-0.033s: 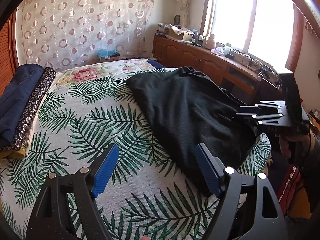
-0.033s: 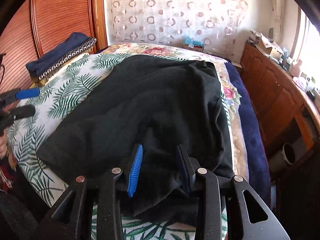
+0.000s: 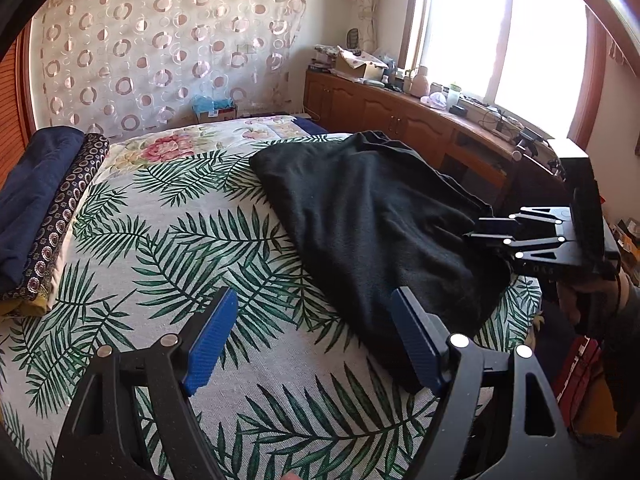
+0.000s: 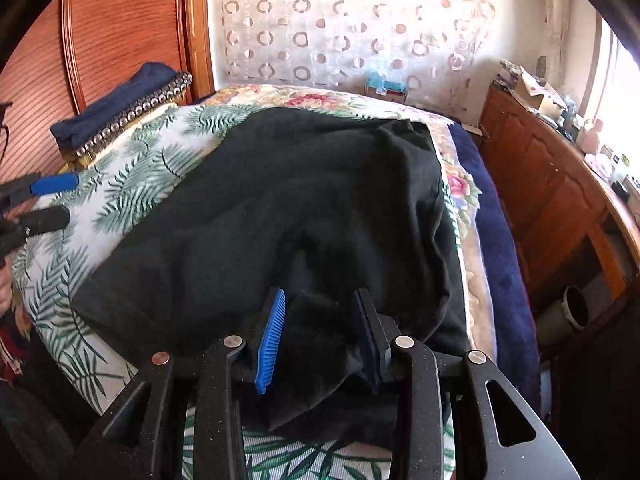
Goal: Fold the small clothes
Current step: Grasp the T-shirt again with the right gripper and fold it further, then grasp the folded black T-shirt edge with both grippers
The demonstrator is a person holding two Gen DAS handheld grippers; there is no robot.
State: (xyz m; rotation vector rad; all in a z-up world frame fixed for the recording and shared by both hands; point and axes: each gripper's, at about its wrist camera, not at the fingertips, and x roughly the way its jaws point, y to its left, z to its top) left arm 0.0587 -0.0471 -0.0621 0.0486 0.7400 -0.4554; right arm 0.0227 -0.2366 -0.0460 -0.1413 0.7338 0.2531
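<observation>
A black garment (image 3: 372,216) lies spread on the bed with the palm-leaf cover (image 3: 168,240); it also fills the right wrist view (image 4: 280,216). My left gripper (image 3: 312,340) is open and empty, hovering over the cover just left of the garment's near edge. My right gripper (image 4: 320,332) is open with its jaws either side of a raised fold at the garment's near hem. It also shows at the right of the left wrist view (image 3: 496,232), at the garment's edge. The left gripper shows at the left edge of the right wrist view (image 4: 52,200).
Folded navy and patterned bedding (image 3: 36,204) is stacked at the headboard side. A wooden cabinet (image 3: 400,120) with clutter runs under the window. A navy blanket (image 4: 500,264) hangs along the bed's far side, with a pot (image 4: 568,312) on the floor.
</observation>
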